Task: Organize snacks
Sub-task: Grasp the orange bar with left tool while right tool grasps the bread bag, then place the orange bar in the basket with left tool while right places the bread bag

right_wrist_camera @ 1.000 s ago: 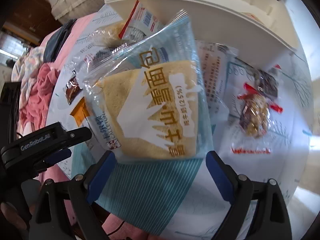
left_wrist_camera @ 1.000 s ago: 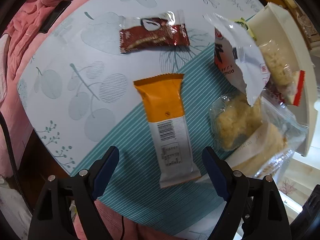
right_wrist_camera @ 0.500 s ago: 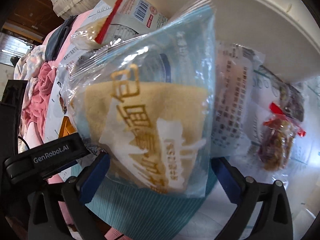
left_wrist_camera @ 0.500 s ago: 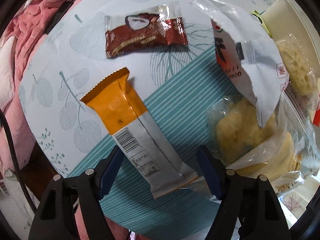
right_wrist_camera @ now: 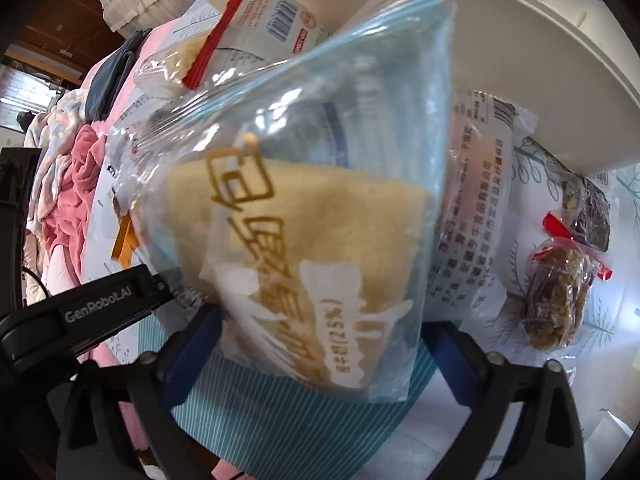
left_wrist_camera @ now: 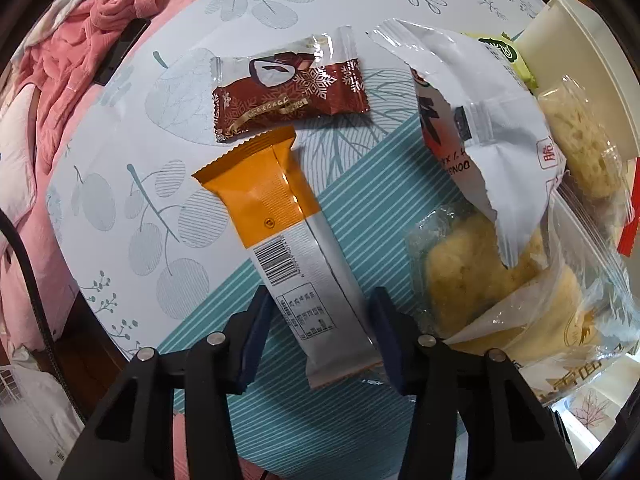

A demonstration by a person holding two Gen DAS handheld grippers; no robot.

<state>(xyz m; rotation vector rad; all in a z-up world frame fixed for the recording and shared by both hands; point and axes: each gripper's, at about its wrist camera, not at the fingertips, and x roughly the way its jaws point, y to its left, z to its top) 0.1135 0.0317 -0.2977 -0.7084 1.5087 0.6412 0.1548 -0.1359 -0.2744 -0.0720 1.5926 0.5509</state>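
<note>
Left gripper closing around orange-and-silver snack bar, pads just beside wrapper edges. Right gripper closing, spread wide around clear bread bag.

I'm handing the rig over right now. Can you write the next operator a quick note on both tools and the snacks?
Left tool: closing around the white end of the orange-and-white bar; contact unclear.
Right tool: closing, straddling the clear-blue bread bag, not yet gripping.
Brown chocolate pack and white torn-looking pouch lie loose on the tablecloth.
Cream tray: contents hidden.
Left: most snacks unsorted.
</note>
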